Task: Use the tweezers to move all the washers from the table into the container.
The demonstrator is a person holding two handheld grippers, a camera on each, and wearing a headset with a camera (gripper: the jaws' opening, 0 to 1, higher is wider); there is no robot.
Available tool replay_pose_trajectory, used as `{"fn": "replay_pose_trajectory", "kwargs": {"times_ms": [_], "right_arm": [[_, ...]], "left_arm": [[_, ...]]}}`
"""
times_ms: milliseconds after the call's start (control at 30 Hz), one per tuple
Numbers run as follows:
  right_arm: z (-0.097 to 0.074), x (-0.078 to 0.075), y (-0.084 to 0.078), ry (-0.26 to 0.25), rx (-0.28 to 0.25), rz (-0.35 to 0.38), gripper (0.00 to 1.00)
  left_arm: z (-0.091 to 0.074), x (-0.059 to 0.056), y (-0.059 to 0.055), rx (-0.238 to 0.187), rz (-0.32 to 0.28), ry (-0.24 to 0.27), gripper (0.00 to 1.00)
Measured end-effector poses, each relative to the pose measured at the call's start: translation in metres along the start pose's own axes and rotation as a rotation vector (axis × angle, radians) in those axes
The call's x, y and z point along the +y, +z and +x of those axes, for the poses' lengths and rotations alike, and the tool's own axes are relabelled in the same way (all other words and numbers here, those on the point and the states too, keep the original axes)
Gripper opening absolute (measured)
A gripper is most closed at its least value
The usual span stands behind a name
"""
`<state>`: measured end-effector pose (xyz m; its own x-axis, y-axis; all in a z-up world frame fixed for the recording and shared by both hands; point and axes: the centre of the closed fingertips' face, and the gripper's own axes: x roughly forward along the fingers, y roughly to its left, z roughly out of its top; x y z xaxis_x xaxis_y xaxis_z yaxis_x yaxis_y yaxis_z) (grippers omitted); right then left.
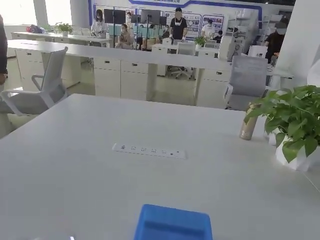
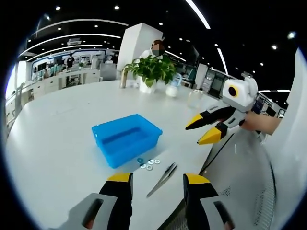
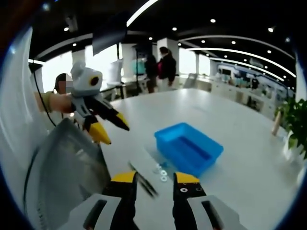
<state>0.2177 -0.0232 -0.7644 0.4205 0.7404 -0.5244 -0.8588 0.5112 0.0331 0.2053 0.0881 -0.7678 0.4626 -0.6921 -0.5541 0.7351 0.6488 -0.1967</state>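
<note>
A blue container sits on the white table, with several small washers lying just in front of it and metal tweezers beside them near the table edge. My left gripper is open, held above and apart from the tweezers. The right gripper hovers open in the air to the right. In the right gripper view, my right gripper is open above the tweezers, the washers and the container. The left gripper hangs open on the left. The container shows at the bottom of the head view.
A white power strip lies mid-table. A potted plant and a metal bottle stand at the far right. A grey mesh chair back is at the table edge. Office chairs, desks and people are beyond.
</note>
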Motion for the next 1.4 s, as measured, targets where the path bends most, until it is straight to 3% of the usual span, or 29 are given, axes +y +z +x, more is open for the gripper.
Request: {"fn": "replay_pose_trajectory", "kwargs": {"times_ms": [100, 267, 433, 533, 667, 867, 1000, 1300, 1400], "right_arm": [[0.007, 0.004, -0.003, 0.018, 0.008, 0.015, 0.25], [0.018, 0.01, -0.013, 0.04, 0.055, -0.005, 0.2], [0.025, 0.012, -0.022, 0.046, 0.097, -0.022, 0.18], [0.029, 0.012, -0.027, 0.044, 0.115, -0.024, 0.17], [0.035, 0.012, -0.032, 0.048, 0.127, -0.016, 0.15], [0.04, 0.012, -0.036, 0.043, 0.142, -0.013, 0.14], [0.041, 0.011, -0.041, 0.041, 0.152, -0.013, 0.13], [0.04, 0.008, -0.044, 0.032, 0.166, -0.01, 0.13], [0.04, 0.007, -0.046, 0.027, 0.172, -0.011, 0.14]], "left_arm": [[0.003, 0.002, -0.004, 0.024, 0.049, 0.009, 0.38], [0.009, 0.001, -0.012, 0.068, 0.069, -0.024, 0.34], [0.019, 0.001, -0.025, 0.144, 0.112, -0.056, 0.32], [0.026, 0.005, -0.035, 0.214, 0.194, -0.063, 0.26], [0.036, 0.005, -0.041, 0.262, 0.222, -0.091, 0.21], [0.046, 0.007, -0.053, 0.354, 0.319, -0.12, 0.15], [0.053, 0.007, -0.059, 0.393, 0.344, -0.126, 0.11], [0.062, 0.01, -0.062, 0.438, 0.409, -0.137, 0.04], [0.064, 0.01, -0.069, 0.472, 0.449, -0.156, 0.01]]}}
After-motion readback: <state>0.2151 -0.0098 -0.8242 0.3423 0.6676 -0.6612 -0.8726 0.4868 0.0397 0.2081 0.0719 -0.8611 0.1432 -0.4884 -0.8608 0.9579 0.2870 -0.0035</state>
